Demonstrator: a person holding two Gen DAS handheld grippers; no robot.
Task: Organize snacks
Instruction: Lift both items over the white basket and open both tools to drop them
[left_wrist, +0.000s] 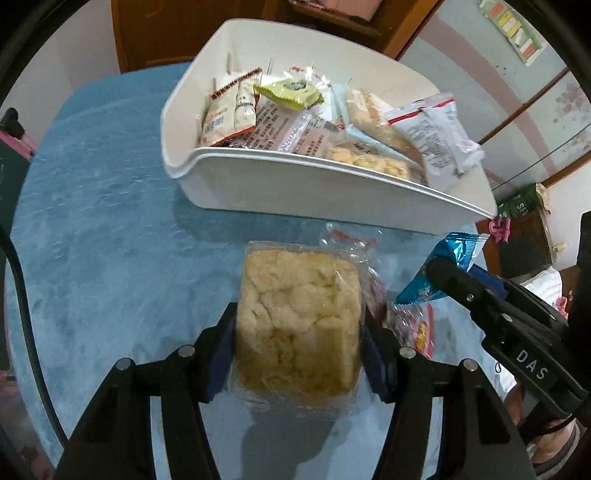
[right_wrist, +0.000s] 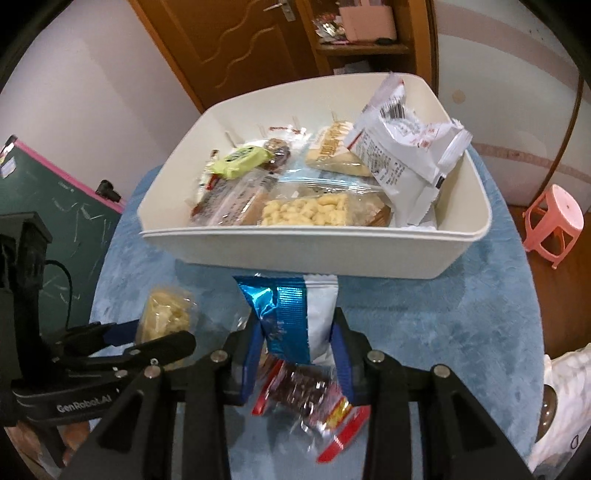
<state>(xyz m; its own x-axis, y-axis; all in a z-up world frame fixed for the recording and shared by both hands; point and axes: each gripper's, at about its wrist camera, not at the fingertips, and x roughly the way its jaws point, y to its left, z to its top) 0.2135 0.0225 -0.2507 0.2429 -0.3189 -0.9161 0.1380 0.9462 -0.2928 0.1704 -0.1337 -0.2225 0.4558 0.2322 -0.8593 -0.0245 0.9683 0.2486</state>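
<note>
White bin (right_wrist: 314, 254) stands ahead on blue cloth (left_wrist: 110, 184), near wall facing both grippers. Bin floor crowded with packets; white packet (right_wrist: 402, 155) leans high against right wall, topping rim. Bare room inside only along far wall and far left corner. Strip of cloth between bin and grippers partly taken by clear wrapper (left_wrist: 351, 240) and red-edged packet (right_wrist: 317, 406). Cloth left of bin open. Right gripper (left_wrist: 443, 273) close beside left gripper (left_wrist: 299, 354), little gap between.
</note>
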